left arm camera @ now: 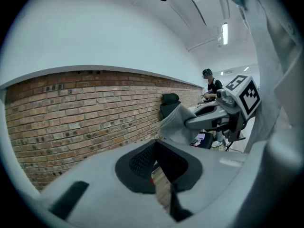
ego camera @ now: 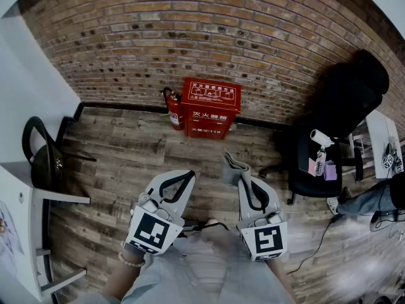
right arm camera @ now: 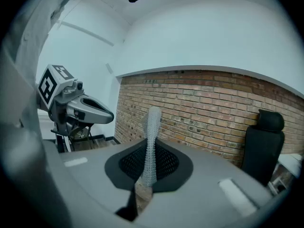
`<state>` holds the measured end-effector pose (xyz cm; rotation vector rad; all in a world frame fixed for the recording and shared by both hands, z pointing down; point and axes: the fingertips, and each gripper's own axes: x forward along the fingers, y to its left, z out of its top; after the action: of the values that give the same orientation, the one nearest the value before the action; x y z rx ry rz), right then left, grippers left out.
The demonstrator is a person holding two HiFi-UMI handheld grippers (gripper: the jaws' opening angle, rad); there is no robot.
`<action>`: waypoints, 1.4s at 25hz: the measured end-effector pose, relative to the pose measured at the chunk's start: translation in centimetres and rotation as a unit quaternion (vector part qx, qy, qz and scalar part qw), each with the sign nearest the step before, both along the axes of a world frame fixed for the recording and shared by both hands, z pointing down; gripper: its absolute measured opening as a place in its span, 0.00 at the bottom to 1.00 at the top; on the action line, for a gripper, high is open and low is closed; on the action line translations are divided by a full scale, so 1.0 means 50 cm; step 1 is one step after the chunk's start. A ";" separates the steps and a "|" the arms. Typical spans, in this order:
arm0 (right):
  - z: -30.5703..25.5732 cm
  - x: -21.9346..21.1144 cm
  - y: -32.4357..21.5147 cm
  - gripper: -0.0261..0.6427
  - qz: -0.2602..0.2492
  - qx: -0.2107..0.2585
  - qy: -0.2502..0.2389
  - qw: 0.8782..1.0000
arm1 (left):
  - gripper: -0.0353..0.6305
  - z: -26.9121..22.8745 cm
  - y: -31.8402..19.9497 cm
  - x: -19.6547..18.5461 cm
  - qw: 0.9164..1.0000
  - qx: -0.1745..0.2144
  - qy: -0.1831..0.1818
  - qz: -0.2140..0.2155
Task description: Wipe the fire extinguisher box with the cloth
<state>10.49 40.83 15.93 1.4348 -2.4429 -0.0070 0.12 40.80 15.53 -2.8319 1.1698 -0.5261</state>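
1. Pinching the grey cloth [right arm camera: 151, 127] upright between its pads, the right claw [right arm camera: 148, 167] is clamped tight, apparently to carry the cloth forward.
2. Left claw [left arm camera: 156, 161]: pads pressed together with nothing between them, seemingly kept free.
3. Fire extinguisher box [ego camera: 210, 108]: red, standing on the floor [ego camera: 126, 163] against the brick wall [ego camera: 190, 30], well ahead of both claws. Wiping has not yet begun.

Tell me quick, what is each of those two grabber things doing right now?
Left gripper: jaws shut, nothing between them.
Right gripper: jaws shut on the grey cloth.
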 end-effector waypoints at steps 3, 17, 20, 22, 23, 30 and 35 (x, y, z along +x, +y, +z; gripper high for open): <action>0.000 0.002 0.003 0.06 0.000 0.000 0.000 1.000 | 0.05 0.000 0.003 0.003 1.000 0.000 0.000 0.001; 0.004 -0.003 0.002 0.06 0.003 -0.003 0.002 1.000 | 0.05 0.001 0.000 -0.001 1.000 0.000 0.003 0.004; 0.004 -0.002 0.002 0.07 0.009 -0.003 0.000 1.000 | 0.05 0.002 0.000 -0.001 1.000 0.001 0.006 0.005; 0.005 -0.003 0.002 0.07 0.014 -0.004 0.000 1.000 | 0.05 0.001 0.000 -0.004 1.000 0.003 0.008 0.007; 0.004 -0.005 0.002 0.07 0.016 -0.004 0.000 1.000 | 0.05 0.001 0.000 -0.007 1.000 0.002 0.008 0.007; -0.002 -0.027 0.006 0.07 0.028 0.002 -0.001 1.000 | 0.05 -0.004 0.002 -0.033 1.000 0.010 0.011 0.013; 0.001 -0.048 0.009 0.07 0.032 0.001 0.005 0.999 | 0.05 -0.003 0.001 -0.059 1.000 0.010 0.007 0.018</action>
<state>8.09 41.30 15.96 1.5096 -2.3886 -0.0009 -2.80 40.87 15.35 -2.8383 1.1184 -0.4903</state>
